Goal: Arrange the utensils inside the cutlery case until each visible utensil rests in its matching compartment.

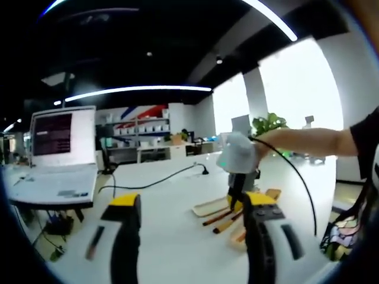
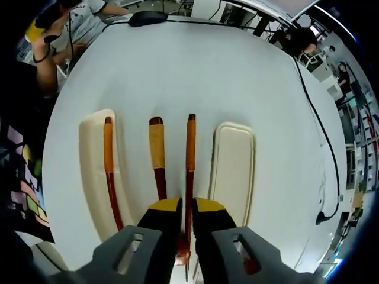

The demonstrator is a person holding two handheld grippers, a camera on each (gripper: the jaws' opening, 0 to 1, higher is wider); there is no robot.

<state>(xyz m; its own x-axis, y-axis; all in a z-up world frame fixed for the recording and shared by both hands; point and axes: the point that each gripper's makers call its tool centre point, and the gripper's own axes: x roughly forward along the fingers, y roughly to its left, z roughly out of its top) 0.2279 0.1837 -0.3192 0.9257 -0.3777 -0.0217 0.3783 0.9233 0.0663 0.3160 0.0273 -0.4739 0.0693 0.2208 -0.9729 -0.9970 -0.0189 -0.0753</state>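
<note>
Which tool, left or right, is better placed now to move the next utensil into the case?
Right. The right tool is closed around the middle utensil, between two cream case parts. The left tool is open, holding nothing, back from the utensils.

Cream case halves (image 2: 233,160) on a white table (image 2: 237,77); red-brown and orange utensils (image 2: 190,160); yellow-tipped black tool (image 2: 186,216).

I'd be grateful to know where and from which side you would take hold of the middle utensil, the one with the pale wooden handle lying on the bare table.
Judging by its pose, grip the middle utensil across its pale handle, coming from straight above. It lies flat, with bare table either side for the jaws; the right gripper is closed on the neighbouring utensil.
</note>
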